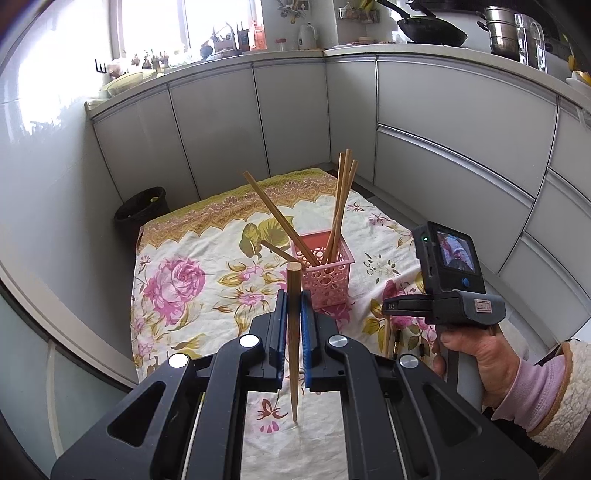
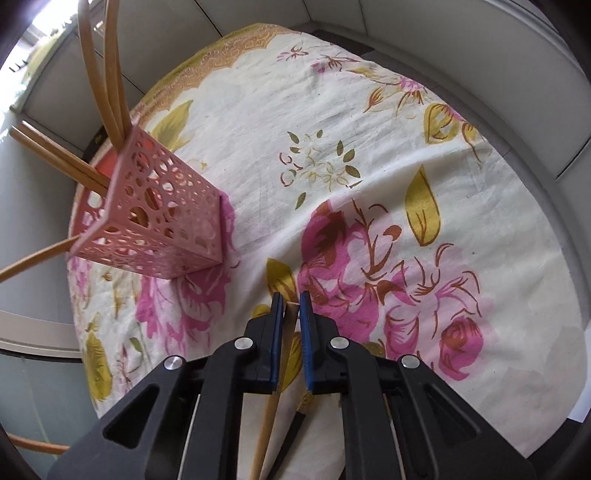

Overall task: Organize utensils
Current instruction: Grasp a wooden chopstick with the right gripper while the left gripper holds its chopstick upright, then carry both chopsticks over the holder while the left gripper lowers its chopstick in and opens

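A pink perforated holder [image 1: 325, 275] stands on the floral cloth [image 1: 192, 258] with several wooden chopsticks [image 1: 341, 206] leaning out of it; it also shows in the right wrist view [image 2: 155, 218]. My left gripper [image 1: 293, 299] is shut on one wooden chopstick [image 1: 293, 332], held upright just in front of the holder, tip near the cloth. My right gripper [image 2: 291, 301] is low over the cloth [image 2: 369, 166], right of the holder, its jaws close around a wooden chopstick [image 2: 286, 328]. A dark chopstick [image 2: 295, 424] lies beneath it. The right gripper's body [image 1: 450, 280] shows in the left view.
Grey kitchen cabinets [image 1: 443, 122] surround the covered table on the far and right sides. A black bin [image 1: 142, 214] stands at the far left corner. The counter above holds a wok [image 1: 432, 31], pots and bottles.
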The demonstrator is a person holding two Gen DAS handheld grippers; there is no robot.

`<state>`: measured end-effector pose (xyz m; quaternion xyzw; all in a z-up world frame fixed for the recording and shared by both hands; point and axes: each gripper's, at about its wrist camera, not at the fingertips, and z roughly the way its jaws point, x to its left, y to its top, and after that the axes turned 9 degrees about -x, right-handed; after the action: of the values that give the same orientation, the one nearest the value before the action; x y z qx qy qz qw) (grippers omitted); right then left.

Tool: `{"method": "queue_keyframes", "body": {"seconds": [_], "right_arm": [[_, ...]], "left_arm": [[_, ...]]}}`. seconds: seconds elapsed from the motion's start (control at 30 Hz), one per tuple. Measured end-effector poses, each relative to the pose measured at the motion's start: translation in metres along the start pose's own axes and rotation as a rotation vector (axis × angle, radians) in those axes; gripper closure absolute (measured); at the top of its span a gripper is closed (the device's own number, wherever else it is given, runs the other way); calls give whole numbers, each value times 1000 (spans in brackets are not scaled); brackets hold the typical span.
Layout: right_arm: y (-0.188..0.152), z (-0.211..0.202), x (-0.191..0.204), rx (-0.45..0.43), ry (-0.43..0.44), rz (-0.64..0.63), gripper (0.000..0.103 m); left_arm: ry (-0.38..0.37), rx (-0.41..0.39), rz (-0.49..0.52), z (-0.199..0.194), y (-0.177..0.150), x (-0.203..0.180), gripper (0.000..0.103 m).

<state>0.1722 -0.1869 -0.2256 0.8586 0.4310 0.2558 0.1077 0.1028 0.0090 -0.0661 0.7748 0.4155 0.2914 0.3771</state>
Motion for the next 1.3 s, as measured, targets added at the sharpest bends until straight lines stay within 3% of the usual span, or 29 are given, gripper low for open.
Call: {"method": "queue_keyframes", "body": {"seconds": [0.2, 0.57, 0.93, 1.3], "right_arm": [[0, -60, -6, -135, 164, 6, 94], [-14, -156, 4, -326, 293, -179, 94], [-21, -219, 8, -467, 332, -299, 94], [-2, -257, 22, -511, 365, -329, 95]], "left_arm": [[-47, -25, -47, -8, 4, 2, 97], [-100, -51, -88, -17, 13, -3, 97], [-130, -96, -112, -31, 27, -5, 97], [-143, -159, -163, -43, 52, 5, 97]]}}
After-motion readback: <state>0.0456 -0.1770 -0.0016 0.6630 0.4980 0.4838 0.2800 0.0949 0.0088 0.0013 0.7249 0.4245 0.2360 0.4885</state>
